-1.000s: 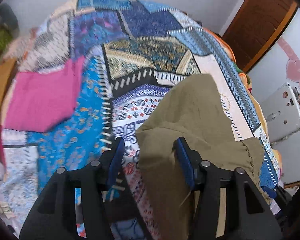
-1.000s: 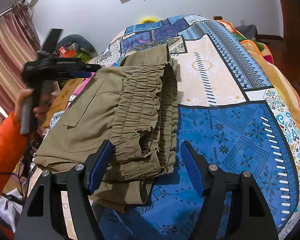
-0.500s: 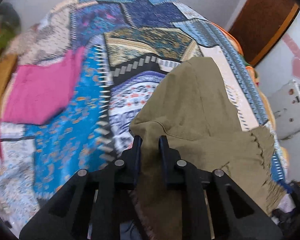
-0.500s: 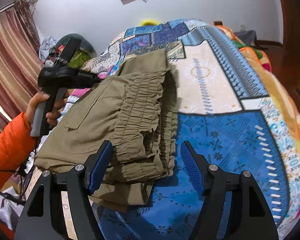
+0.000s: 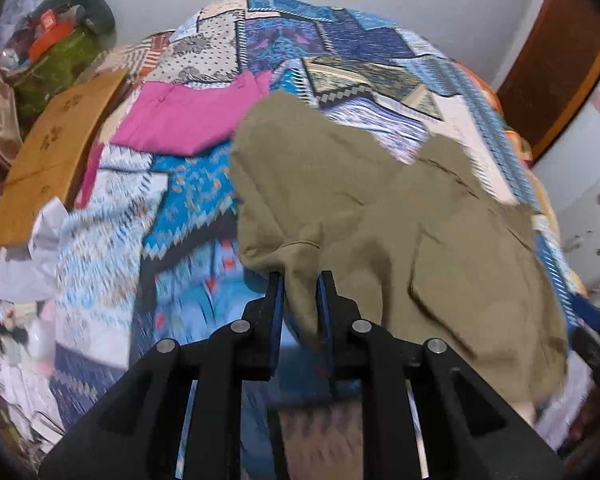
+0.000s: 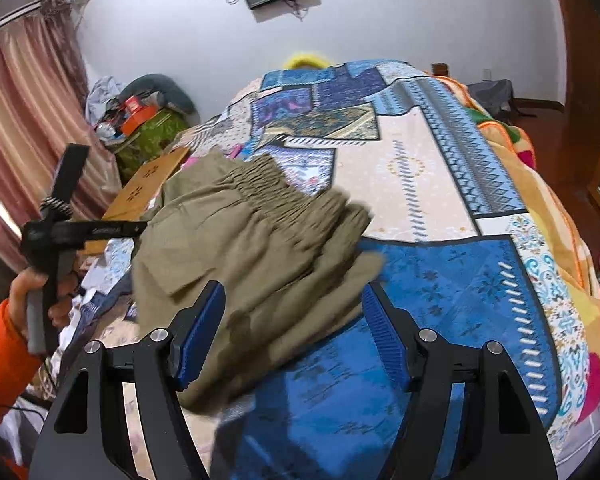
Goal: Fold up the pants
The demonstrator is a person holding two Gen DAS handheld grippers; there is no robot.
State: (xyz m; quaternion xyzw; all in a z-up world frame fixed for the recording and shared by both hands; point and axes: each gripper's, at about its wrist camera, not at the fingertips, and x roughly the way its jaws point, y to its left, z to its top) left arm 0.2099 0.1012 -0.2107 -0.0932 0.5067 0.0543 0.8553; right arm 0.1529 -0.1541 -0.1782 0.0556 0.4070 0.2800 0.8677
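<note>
Left gripper [image 5: 300, 280] is nearly closed, its blue pads pinching a fold of the olive pants [image 5: 380, 220]. Right gripper [image 6: 292, 320] stands wide apart, gripping nothing, above the gathered waistband [image 6: 268, 184]. Pants lie bunched and creased on the patchwork bedspread [image 6: 440, 160], near the pink cloth [image 5: 188, 120].

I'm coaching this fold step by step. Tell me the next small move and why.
Probably carry the left gripper across toward the elastic waistband, laying the pinched cloth over. Its fingers are clamped on a fold of the olive pants, which hang bunched above the patchwork bedspread. The right gripper is open over the pants, gripping nothing.
</note>
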